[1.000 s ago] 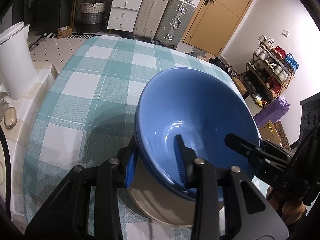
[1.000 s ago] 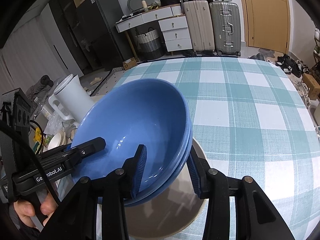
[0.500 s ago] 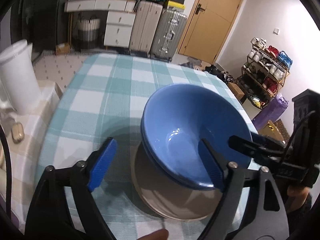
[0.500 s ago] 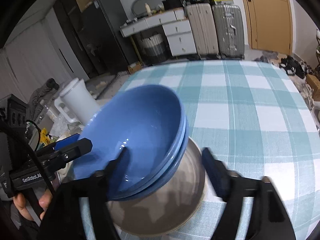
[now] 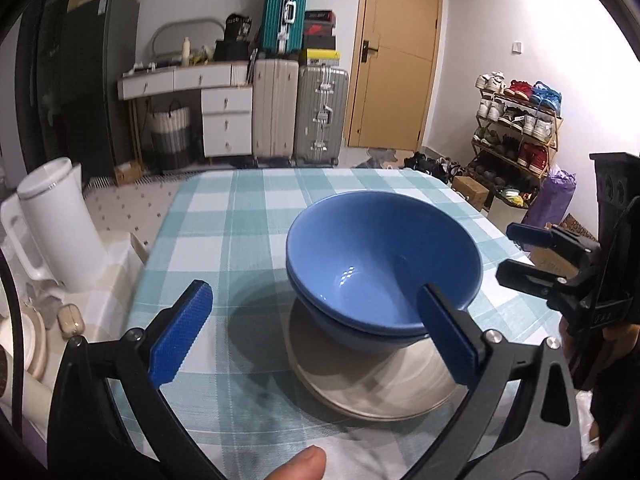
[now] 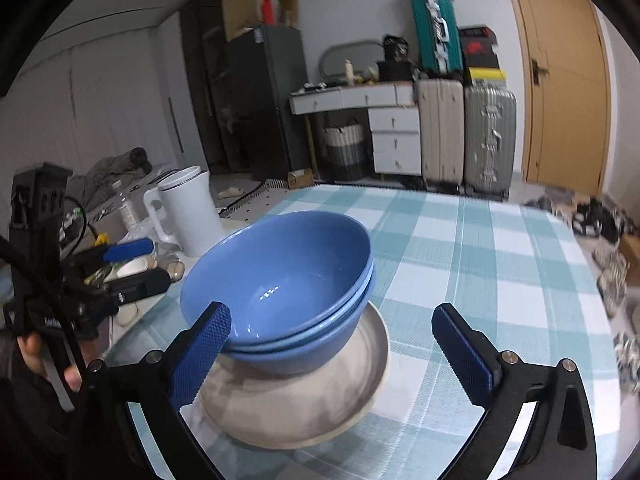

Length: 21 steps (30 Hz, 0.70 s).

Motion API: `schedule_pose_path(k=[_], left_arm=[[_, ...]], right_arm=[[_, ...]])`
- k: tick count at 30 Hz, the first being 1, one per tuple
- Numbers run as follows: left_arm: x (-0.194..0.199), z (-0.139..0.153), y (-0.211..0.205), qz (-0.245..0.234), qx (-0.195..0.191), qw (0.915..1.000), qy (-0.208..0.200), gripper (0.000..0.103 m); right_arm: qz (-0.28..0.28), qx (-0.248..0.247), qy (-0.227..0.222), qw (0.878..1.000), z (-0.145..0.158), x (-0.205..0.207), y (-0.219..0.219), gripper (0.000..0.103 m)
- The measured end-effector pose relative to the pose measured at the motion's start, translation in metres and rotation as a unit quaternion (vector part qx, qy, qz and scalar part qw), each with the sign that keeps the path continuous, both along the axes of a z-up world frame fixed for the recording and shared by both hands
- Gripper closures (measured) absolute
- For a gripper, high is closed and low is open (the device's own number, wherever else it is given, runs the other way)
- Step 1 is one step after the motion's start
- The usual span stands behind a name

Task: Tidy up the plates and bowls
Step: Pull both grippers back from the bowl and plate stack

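Two blue bowls (image 5: 380, 268) sit nested one inside the other on a beige plate (image 5: 384, 384), on the teal checked tablecloth. The same stack shows in the right wrist view, bowls (image 6: 288, 280) on the plate (image 6: 304, 408). My left gripper (image 5: 316, 336) is open and empty, drawn back from the near side of the stack, touching nothing. My right gripper (image 6: 336, 352) is open and empty, also drawn back from the stack. The right gripper appears at the right edge of the left wrist view (image 5: 532, 256), and the left gripper at the left edge of the right wrist view (image 6: 132, 264).
A white kettle (image 5: 56, 224) stands on a side surface to the left of the table, with small items beside it. The table edge (image 5: 136, 360) runs close by the plate. Suitcases, drawers and a shoe rack stand beyond the table.
Both grippers let go of the blue bowls' rims, opened wide and pulled back. The bowls now rest level on the plate.
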<state>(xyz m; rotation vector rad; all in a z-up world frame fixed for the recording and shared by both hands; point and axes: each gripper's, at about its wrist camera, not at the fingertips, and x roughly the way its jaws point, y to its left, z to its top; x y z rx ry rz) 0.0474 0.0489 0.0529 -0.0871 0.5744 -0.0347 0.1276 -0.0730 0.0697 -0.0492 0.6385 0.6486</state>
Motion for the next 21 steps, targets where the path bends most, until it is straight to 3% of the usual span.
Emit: schedule_pose_path(k=[6,12,21], left_arm=[[-0.033,-0.004,0.001,-0.013,0.006,0.999,-0.043,0.001],[-0.051,-0.02,0.007,-0.012,0.02,0.9981,-0.057,0.001],[-0.066,-0.045,0.017,-0.008,0.023,0.9957,-0.09,0.001]], right_arm=[[0.009,0.03,-0.022,0.999,-0.003,-0.022,-0.019,0.001],[0.005,0.032,-0.064,0.997,-0.009,-0.044,-0.035,0.0],[0.001,0.042,-0.09,0.995,-0.024,-0.062,-0.048,0.0]])
